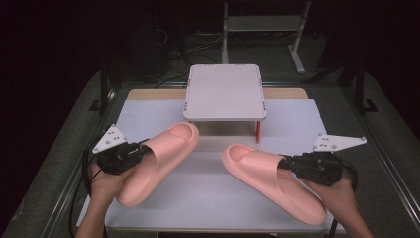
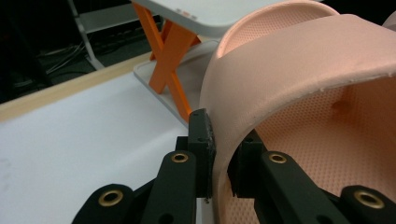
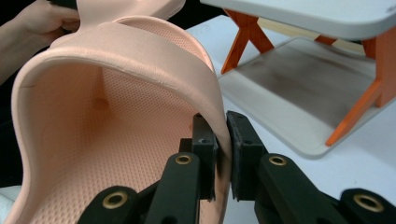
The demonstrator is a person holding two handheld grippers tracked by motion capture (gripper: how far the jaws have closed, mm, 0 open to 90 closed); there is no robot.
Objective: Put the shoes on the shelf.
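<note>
On the white table point(image 1: 208, 198) lie two pink slippers. The left gripper point(image 1: 141, 151) clenches the strap of the left slipper point(image 1: 158, 158) at 9 o'clock; the right gripper point(image 1: 286, 163) clenches the strap of the right slipper point(image 1: 270, 176) at 3 o'clock. At 12 o'clock stands a small stand point(image 1: 225, 91). The gripper views show its orange legs point(image 2: 170, 56) and the dotted insoles.

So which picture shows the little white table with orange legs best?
The high view: the little white table shows whole there, its flat top complete, standing behind both pink slippers. The left gripper view catches a corner of its top and one crossed orange leg. The right gripper view shows its top's underside edge, legs and lower shelf.
</note>
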